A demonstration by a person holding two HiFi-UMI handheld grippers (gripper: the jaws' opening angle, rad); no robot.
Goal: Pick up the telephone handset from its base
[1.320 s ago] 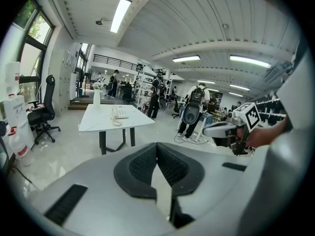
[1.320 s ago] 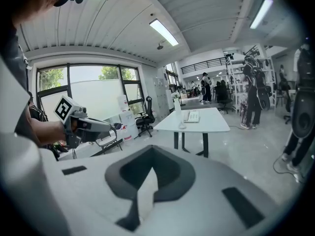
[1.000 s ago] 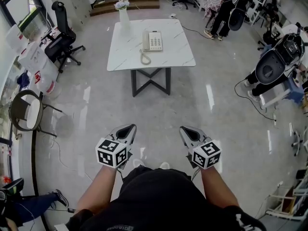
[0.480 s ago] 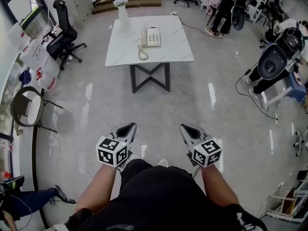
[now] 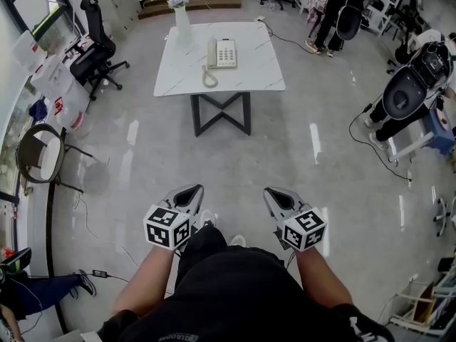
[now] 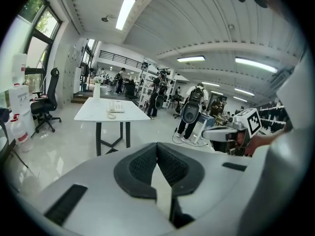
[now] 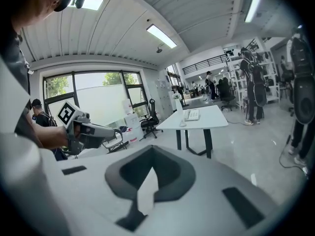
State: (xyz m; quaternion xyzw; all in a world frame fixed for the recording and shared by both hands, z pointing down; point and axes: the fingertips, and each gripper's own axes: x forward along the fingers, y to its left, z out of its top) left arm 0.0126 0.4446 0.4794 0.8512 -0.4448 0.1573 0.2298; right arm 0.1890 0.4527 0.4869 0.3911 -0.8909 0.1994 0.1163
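Note:
A white telephone point(image 5: 224, 53) rests on a white marble-top table point(image 5: 249, 70) far ahead. Its handset point(image 5: 212, 52) lies in the cradle on its left side, and a coiled cord hangs toward the table's near edge. My left gripper point(image 5: 191, 189) and right gripper point(image 5: 273, 191) are held close to my body over the floor, far short of the table. Both are shut with nothing between the jaws. The left gripper view has the phone point(image 6: 116, 107) small beyond the shut gripper point(image 6: 157, 145). The right gripper view shows the phone point(image 7: 191, 114) past the shut gripper point(image 7: 151, 149).
A white vase with flowers point(image 5: 180, 9) stands at the table's far left corner. A black office chair point(image 5: 92, 45) and a round chair point(image 5: 39, 162) stand at the left. Black machines point(image 5: 410, 91) and floor cables lie at the right. People stand beyond the table.
I have stepped a little forward over the floor toward the table. Both grippers keep the same pose before my body and stay shut.

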